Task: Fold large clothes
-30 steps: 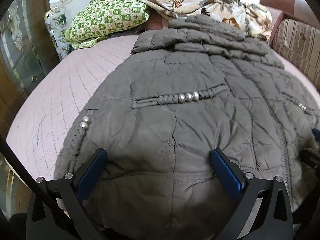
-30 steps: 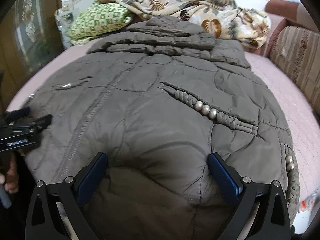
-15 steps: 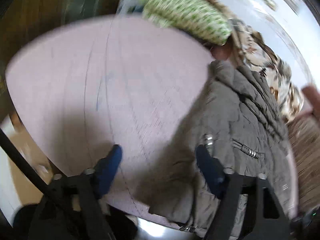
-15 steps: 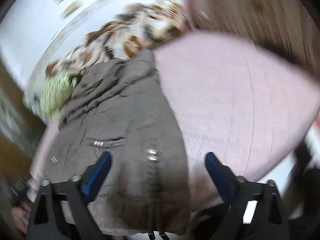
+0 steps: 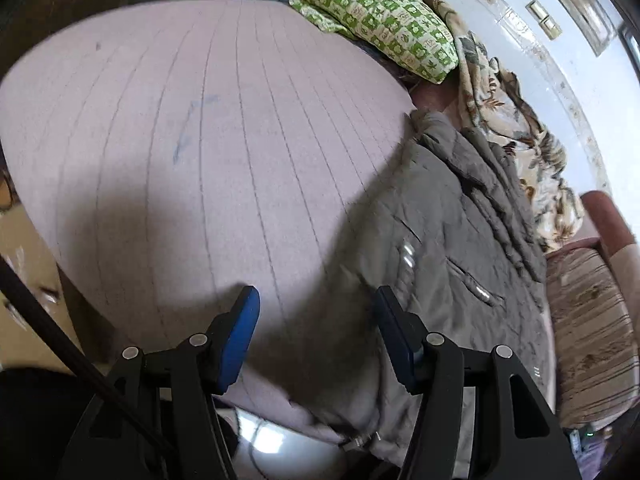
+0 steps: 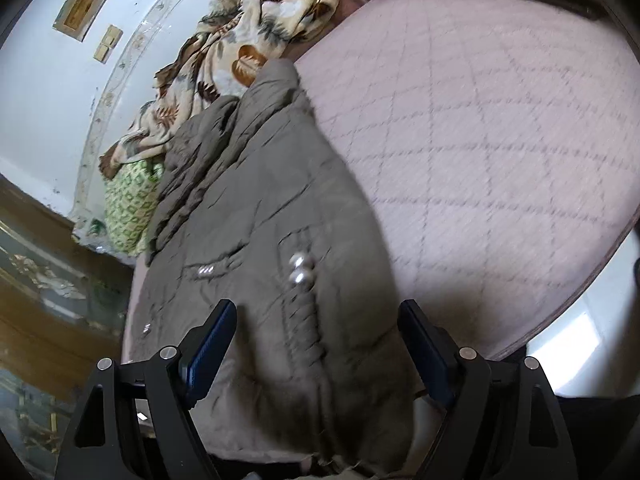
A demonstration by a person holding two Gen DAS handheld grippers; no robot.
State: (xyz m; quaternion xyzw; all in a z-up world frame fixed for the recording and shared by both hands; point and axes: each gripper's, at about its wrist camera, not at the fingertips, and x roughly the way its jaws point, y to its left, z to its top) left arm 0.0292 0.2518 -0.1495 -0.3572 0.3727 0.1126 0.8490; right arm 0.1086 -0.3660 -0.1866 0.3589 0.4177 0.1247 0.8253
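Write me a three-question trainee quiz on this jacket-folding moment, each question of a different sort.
1. True or false: the left gripper is clamped on the jacket.
2. Which edge of the jacket does the right gripper straddle? A) the collar end B) a side edge near the hem C) none; it faces the pillow
3. Fill in: the jacket lies on a pink ____.

Key: 1 false, its jaws stand apart around the jacket's side edge, pressing nothing; 2 B; 3 mattress.
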